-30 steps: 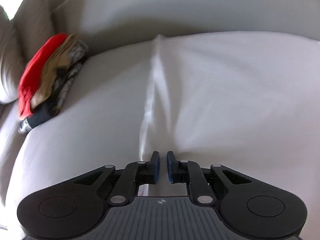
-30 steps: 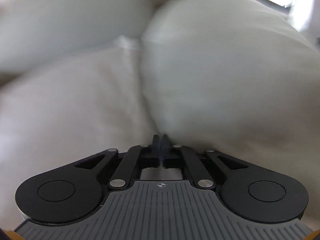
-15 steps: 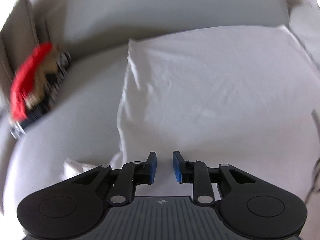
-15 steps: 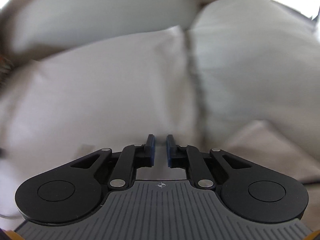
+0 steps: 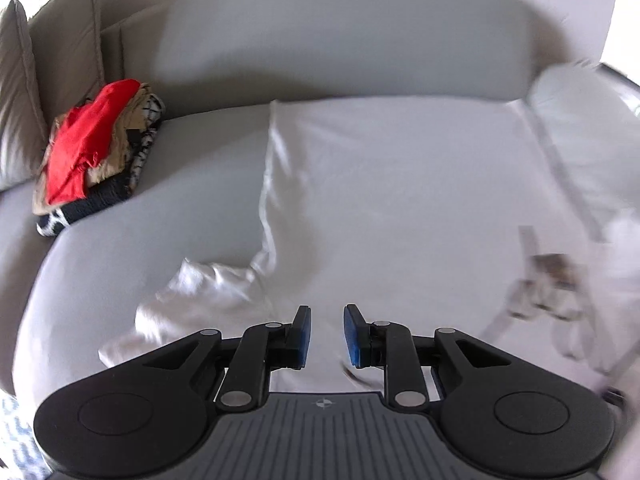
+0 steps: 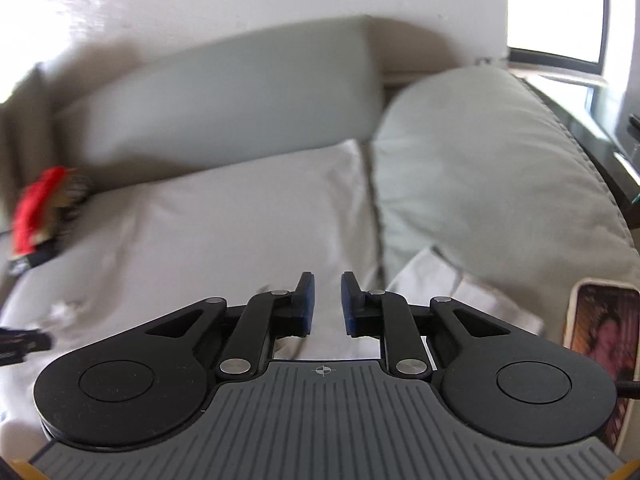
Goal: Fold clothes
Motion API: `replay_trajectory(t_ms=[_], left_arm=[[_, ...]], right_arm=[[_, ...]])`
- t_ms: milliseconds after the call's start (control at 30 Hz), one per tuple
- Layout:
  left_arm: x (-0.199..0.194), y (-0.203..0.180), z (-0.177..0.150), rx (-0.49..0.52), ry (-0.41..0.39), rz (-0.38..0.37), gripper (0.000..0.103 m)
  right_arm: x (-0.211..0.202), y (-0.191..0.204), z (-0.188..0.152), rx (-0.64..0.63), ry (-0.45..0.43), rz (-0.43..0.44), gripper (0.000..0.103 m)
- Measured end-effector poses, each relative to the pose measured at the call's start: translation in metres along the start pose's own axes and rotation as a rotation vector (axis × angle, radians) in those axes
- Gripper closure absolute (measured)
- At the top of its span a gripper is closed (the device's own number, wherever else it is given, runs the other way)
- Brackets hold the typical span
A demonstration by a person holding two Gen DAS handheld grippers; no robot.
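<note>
Grey sofa [image 6: 224,92]; what looks like a phone [image 6: 604,340] at its right.

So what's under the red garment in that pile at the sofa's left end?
Under the red garment lie a tan piece, a black-and-white patterned piece and a dark knit at the bottom. How many items there are, and anything deeper in the pile, is covered.

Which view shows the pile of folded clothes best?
The left wrist view: the pile of folded clothes sits sharp at the sofa's left end, red piece on top. In the right wrist view it is a blurred edge smear.
</note>
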State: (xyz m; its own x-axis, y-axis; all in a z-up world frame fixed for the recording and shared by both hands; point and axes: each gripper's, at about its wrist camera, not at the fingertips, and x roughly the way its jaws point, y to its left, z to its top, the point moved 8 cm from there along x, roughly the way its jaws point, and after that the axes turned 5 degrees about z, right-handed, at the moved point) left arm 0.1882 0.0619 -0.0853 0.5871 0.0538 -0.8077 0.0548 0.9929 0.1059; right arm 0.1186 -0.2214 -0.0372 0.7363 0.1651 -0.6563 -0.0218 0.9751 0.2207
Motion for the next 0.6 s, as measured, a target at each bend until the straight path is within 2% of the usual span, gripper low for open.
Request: replay_trajectory(t_ms=[67, 133, 200, 233, 267, 333, 400, 500, 600], left_arm=[[-0.025, -0.002, -0.009, -0.015, -0.017, -0.038, 0.08], [-0.047, -0.003, -0.018, -0.029, -0.034, -0.067, 0.079], [-0.059, -0.004, -0.028, -0.038, -0.053, -0.067, 0.072], [-0.064, -0.004, -0.034, -0.042, -0.062, -0.061, 0.07], [-0.068, -0.004, -0.039, -0.046, -0.072, -0.055, 0.069], [-0.062, -0.005, -0.053, -0.051, -0.063, -0.016, 0.067], [-0.048, -0.009, -0.071, -0.083, -0.017, 0.029, 0.067], [-0.032, -0.022, -0.098, -0.143, 0.06, 0.008, 0.066], [-0.022, -0.037, -0.107, -0.104, 0.046, 0.006, 0.066]], right_arm=[[-0.019, 0.015, -0.007, -0.011, 0.028, 0.055, 0.081], [-0.043, 0.02, -0.014, 0.007, 0.021, 0.103, 0.079], [-0.055, 0.022, -0.021, 0.003, -0.005, 0.113, 0.068], [-0.045, 0.026, -0.031, -0.003, -0.004, 0.104, 0.063], [-0.04, 0.025, -0.04, -0.016, 0.009, 0.089, 0.063], [-0.023, 0.017, -0.063, -0.013, 0.059, 0.045, 0.063], [-0.006, 0.006, -0.088, 0.011, 0.11, 0.013, 0.063], [0.002, -0.001, -0.117, 0.027, 0.164, 0.008, 0.063], [0.006, -0.001, -0.131, 0.028, 0.173, 0.023, 0.063]])
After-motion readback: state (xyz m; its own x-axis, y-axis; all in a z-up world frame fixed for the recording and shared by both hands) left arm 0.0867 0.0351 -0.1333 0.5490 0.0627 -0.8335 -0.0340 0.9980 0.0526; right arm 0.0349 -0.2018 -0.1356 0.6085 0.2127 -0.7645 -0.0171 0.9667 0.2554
